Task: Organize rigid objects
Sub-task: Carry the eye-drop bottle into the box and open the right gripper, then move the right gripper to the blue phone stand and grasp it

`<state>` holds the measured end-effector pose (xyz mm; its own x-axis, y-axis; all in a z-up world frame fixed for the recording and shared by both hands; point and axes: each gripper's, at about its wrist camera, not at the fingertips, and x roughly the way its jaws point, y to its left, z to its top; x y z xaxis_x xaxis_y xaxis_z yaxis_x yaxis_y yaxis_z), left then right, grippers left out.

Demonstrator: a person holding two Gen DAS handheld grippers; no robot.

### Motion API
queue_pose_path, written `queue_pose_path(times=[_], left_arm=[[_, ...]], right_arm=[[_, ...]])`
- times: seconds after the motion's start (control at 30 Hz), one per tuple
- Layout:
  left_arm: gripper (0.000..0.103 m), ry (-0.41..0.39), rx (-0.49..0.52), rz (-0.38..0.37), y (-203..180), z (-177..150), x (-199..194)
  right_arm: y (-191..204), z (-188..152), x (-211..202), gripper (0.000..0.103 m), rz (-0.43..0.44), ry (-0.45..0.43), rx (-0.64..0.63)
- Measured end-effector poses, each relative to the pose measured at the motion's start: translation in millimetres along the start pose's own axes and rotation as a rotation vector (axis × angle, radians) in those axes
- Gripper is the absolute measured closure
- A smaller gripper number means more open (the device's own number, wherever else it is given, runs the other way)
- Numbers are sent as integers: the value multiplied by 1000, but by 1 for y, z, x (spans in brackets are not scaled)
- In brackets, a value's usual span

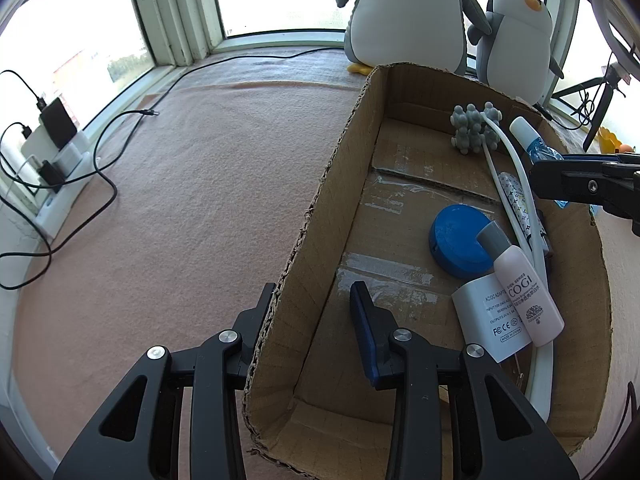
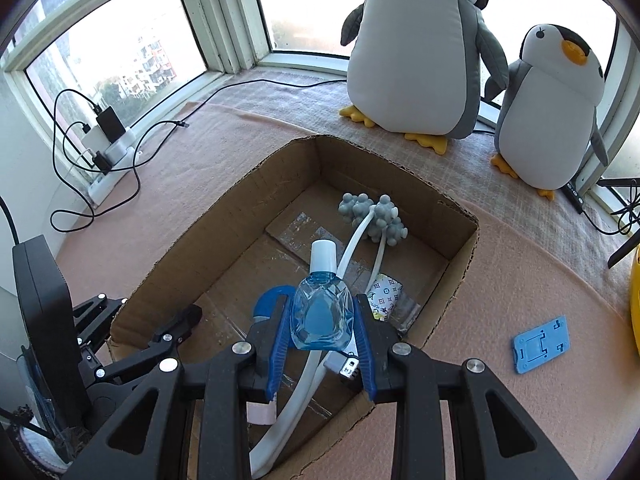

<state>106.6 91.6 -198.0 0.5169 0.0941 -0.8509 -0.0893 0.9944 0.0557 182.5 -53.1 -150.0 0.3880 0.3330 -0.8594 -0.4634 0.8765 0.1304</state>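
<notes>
An open cardboard box sits on a pink blanket. My right gripper is shut on a small clear blue bottle with a white cap and holds it above the box; it also shows in the left wrist view. My left gripper straddles the box's left wall, one finger outside and one inside, jaws apart. Inside the box lie a blue round lid, a pink COGI bottle, a white adapter, a white-handled grey massager and a patterned pouch.
Two plush penguins stand behind the box by the window. A blue flat card lies on the blanket to the right. A power strip with chargers and cables sits at the left. A yellow object is at the right edge.
</notes>
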Motion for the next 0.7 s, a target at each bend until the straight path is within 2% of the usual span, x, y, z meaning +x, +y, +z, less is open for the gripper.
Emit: queue_pose_path(times=[0.1,0.23,0.5,0.7], left_arm=[[68,0,0,0,0,0,0],[68,-1,0,0,0,0,0],[68,-1,2,1,1,0,0],[68,-1,2,1,1,0,0]], right_arm=[[4,0,-1,74,-6,-9,-16],[4,1,-5,53,-18,-29,-17],[-7,-2,-14,53,-5,-63,12],[-30,-10,-28,53,-7,-86,69]])
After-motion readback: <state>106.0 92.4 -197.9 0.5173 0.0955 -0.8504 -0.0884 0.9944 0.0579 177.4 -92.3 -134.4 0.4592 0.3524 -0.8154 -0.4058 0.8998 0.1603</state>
